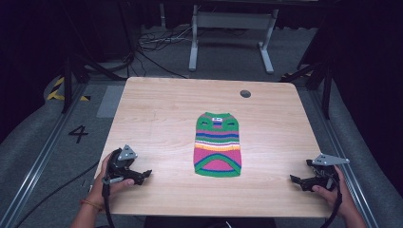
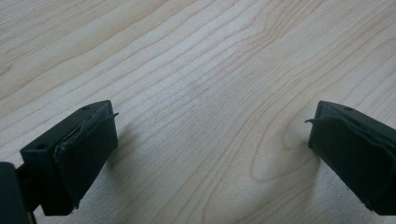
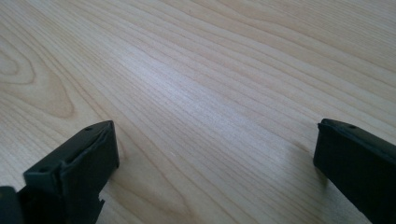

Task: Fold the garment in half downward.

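Sweater (image 1: 217, 145): flat at centre of frame on the table (image 1: 157, 114), well apart from both your grippers.
Left gripper (image 1: 142, 175): lower left, released, jaws spread over bare wood.
Right gripper (image 1: 297, 180): lower right, released, nothing held.

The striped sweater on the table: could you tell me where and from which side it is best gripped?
The sweater lies flat, hem toward the person. I would pinch the two near hem corners, left gripper from its left, right gripper from its right, since both rest open at either side.
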The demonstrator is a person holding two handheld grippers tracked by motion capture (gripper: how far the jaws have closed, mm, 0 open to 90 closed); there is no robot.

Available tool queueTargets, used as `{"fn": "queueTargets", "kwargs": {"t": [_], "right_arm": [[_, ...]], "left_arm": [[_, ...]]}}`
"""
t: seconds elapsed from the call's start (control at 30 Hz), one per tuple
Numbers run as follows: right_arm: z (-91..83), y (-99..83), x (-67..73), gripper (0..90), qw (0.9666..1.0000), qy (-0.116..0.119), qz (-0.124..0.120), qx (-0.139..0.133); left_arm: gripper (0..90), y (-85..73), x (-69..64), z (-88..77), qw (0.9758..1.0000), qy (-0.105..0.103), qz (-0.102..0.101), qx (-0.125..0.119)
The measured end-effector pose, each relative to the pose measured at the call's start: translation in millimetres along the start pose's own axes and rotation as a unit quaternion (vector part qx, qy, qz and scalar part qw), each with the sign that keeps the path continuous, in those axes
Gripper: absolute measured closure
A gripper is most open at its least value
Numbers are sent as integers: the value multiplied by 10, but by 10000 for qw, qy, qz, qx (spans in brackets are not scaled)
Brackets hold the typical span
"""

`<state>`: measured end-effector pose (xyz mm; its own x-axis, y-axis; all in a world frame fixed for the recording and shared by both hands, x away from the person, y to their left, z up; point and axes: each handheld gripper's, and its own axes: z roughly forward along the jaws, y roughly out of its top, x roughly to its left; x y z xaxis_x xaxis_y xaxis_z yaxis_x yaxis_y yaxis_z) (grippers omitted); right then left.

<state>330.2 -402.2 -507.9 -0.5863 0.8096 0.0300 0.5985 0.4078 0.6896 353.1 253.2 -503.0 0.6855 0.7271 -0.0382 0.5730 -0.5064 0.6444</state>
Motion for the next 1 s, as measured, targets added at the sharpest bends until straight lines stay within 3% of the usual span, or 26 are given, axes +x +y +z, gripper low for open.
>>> {"fn": "queueTargets", "kwargs": {"t": [0.47,0.57,0.63,0.73,0.83,0.9,1.0], "right_arm": [[6,5,-1,3,10000,-21,16,-3],[12,15,-13,6,10000,-28,33,5],[17,37,-41,73,9999,-81,92,-16],[12,87,-82,200,9999,-105,84,-26],[52,194,-85,239,9997,-102,-163,116],[72,228,-83,247,9997,-60,-188,150],[179,457,-36,284,9991,131,-377,167]], "left_arm": [[25,-6,-7,-12,10000,35,-29,8],[122,13,36,-42,9998,164,-140,-46],[209,36,82,-61,9997,213,-71,-8],[204,78,149,-91,9999,137,-45,-13],[217,177,207,-101,9998,194,51,34],[232,221,235,-104,9998,195,99,14],[247,417,282,-80,9997,160,162,-85]]}}
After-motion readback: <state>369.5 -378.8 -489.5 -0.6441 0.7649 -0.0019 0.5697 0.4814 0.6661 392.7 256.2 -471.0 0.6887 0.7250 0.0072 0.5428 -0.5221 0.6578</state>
